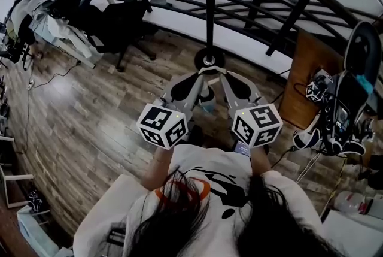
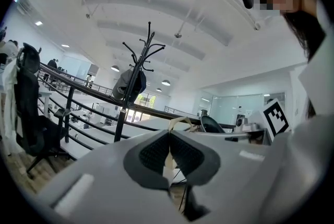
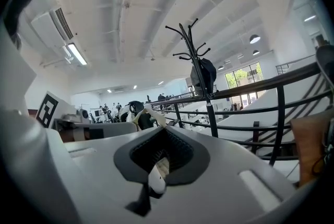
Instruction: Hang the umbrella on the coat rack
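I see my left tool and right tool side by side ahead of me, their tips meeting on the umbrella strap just before the coat rack, where a bag hangs. The railing runs behind the rack, with a chair to its left and a bench to its right.

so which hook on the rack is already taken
The low one carrying the dark bag; every hook above it on the coat rack is bare.
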`<state>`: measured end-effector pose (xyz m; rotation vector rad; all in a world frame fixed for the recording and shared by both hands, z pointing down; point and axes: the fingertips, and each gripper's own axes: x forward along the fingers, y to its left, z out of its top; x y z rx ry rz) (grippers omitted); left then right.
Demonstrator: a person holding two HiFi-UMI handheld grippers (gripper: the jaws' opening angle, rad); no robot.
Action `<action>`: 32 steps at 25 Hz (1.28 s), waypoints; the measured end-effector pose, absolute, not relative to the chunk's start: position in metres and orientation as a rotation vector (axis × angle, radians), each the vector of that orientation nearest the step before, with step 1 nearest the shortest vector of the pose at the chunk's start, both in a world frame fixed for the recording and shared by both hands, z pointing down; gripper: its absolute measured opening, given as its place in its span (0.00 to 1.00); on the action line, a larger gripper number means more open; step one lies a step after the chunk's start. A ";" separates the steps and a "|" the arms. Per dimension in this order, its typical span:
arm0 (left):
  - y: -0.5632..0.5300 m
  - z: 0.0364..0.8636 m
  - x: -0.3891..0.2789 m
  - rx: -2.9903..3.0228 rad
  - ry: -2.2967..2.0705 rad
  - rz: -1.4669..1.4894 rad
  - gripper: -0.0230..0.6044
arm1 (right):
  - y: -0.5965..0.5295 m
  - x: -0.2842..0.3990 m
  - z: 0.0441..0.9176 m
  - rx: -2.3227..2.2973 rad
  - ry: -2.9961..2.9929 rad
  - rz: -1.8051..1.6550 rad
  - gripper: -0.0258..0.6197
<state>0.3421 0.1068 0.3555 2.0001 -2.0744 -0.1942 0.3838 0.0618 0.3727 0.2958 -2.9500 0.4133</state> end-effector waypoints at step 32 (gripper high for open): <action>0.048 0.335 0.108 2.065 -2.022 -0.222 0.04 | -0.001 0.137 0.353 0.312 -2.934 0.398 0.08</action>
